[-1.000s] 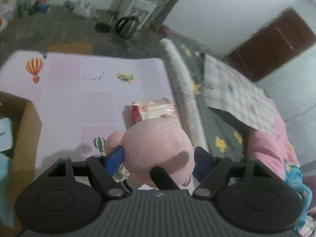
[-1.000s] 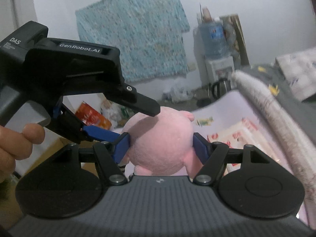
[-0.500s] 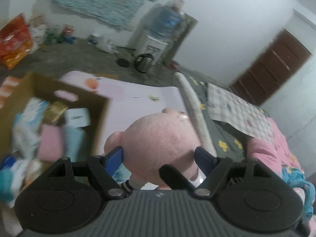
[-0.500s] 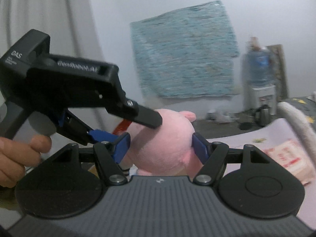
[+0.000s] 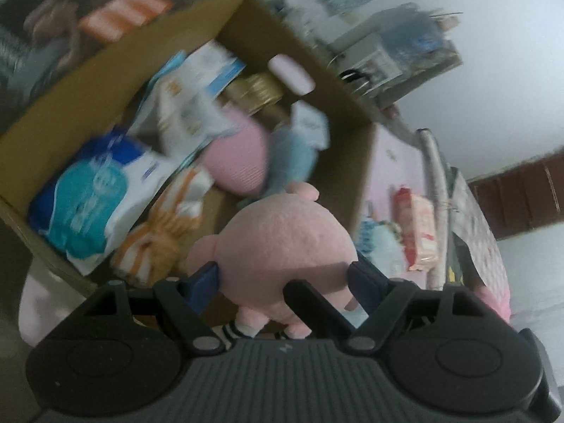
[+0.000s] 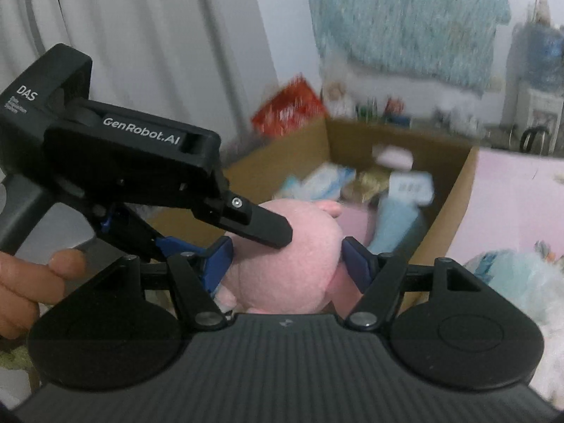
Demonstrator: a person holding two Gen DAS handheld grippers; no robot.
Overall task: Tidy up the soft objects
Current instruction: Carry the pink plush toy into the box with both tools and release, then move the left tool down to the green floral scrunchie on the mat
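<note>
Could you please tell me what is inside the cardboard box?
The box holds a blue-white pack, an orange plush, a pink cushion and a blue plush; its bottom is covered.

White walls [image 6: 282,17] all round, and a pale curtain [image 6: 123,35] hangs in folds on the left of the right view. A shaggy teal cloth [image 6: 405,17] is pinned to the wall, with a water dispenser [image 6: 535,81] beside it, blue bottle on top. A dark kettle [image 6: 534,139] sits near its foot. There's a pink mat [image 6: 511,204] over the floor, and a dark brown door [image 5: 521,201] at the left view's right edge. Light is dim and even; much is motion-blurred.
</note>
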